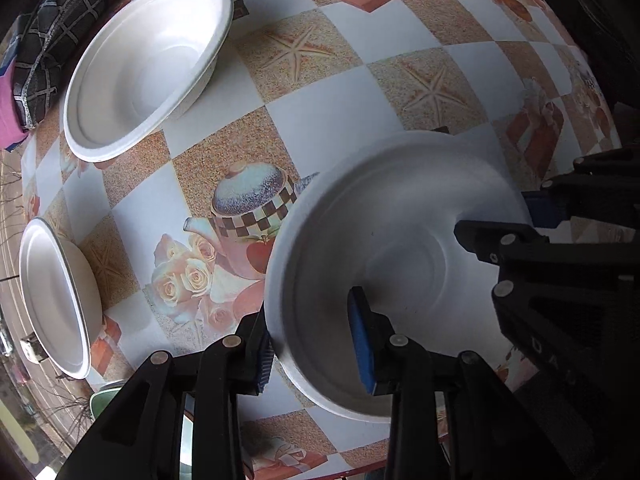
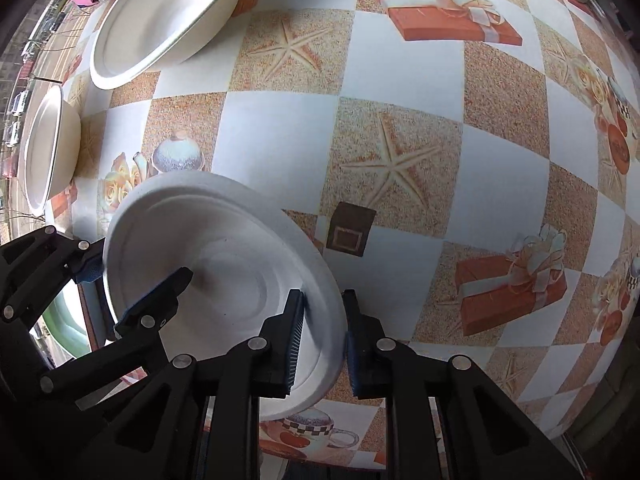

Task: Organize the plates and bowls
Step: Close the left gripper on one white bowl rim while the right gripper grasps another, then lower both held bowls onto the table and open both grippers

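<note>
Between my left fingers (image 1: 316, 344) sits the near bowl (image 1: 384, 264) rim, clamped; my right fingers (image 2: 322, 340) clamp its opposite rim.

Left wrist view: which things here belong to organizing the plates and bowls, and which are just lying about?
Part of the job:
- near white bowl, its rim pinched by the left tool and the right tool
- far white bowl
- white bowl at the left edge

Lying about:
- checked dark cloth
- pink cloth
- patterned tablecloth
</note>
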`<state>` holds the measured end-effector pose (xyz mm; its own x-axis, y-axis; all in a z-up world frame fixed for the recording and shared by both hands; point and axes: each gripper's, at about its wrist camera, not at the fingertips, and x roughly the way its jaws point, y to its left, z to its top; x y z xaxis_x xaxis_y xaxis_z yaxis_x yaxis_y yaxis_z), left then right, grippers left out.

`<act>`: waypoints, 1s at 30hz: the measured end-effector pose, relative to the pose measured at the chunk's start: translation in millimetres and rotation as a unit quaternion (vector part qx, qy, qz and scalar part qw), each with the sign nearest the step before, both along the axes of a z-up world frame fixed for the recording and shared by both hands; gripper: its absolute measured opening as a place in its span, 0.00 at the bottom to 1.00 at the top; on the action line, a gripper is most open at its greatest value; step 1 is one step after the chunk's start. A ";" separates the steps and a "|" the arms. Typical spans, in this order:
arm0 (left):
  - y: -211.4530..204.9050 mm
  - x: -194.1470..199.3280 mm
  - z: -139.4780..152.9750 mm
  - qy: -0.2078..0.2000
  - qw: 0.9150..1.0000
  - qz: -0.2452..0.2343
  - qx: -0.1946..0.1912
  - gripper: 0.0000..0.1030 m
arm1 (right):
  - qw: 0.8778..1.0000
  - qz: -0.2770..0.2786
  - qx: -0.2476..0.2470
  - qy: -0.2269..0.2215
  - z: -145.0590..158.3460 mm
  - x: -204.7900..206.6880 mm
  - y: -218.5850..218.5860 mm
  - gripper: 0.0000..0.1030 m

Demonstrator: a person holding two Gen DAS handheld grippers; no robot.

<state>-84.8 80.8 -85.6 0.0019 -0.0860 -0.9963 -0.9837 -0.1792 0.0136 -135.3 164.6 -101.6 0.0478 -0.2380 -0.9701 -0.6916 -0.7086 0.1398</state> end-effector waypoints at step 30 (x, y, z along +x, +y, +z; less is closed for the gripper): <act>-40.6 125.6 15.6 -0.050 0.993 -0.109 0.007 0.68 | 0.998 -0.066 -0.004 -0.010 11.8 61.6 -11.3 0.22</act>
<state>40.8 40.2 -70.0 0.0836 -0.0812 -0.9932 -0.9955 0.0382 -0.0870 -73.7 153.2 -89.8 0.0345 -0.2511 -0.9673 -0.7819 -0.6097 0.1304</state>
